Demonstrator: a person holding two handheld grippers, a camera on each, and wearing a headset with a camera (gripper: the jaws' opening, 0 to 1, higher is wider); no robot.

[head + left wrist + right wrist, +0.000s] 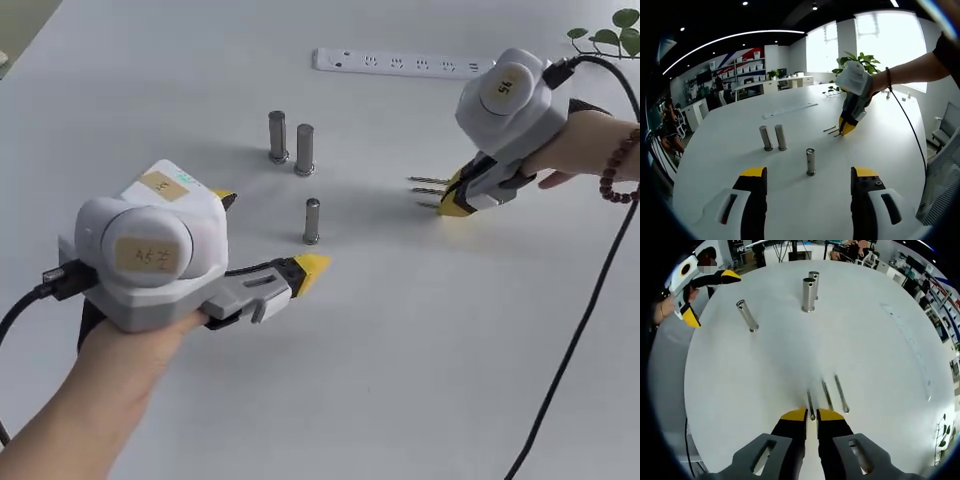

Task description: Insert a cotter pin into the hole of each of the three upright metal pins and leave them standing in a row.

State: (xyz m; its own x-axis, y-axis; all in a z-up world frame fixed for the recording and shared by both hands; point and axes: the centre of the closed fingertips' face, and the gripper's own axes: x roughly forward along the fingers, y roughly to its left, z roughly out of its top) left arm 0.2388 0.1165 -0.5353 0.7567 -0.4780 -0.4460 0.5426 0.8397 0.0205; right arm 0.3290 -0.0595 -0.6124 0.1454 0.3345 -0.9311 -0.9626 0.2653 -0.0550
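Left tongs [267, 231] wide apart, gripping nothing, low over table [400, 380], pointed at lone metal pin [312, 220], which stands upright. Other two metal pins [305, 150] further back, upright, side by side, nearly touching. Right tongs [812, 416] pretty much together, nipping near end of one cotter pin [810, 405]. Two more cotter pins [841, 395] flat on table just beside it. Power strip [400, 62] near far edge, well apart from everything.

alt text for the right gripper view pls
Right gripper, jaws nearly closed around the end of one cotter pin lying on a white table, two more cotter pins beside it. Beyond stand three upright metal pins; the left gripper, open, is at upper left.
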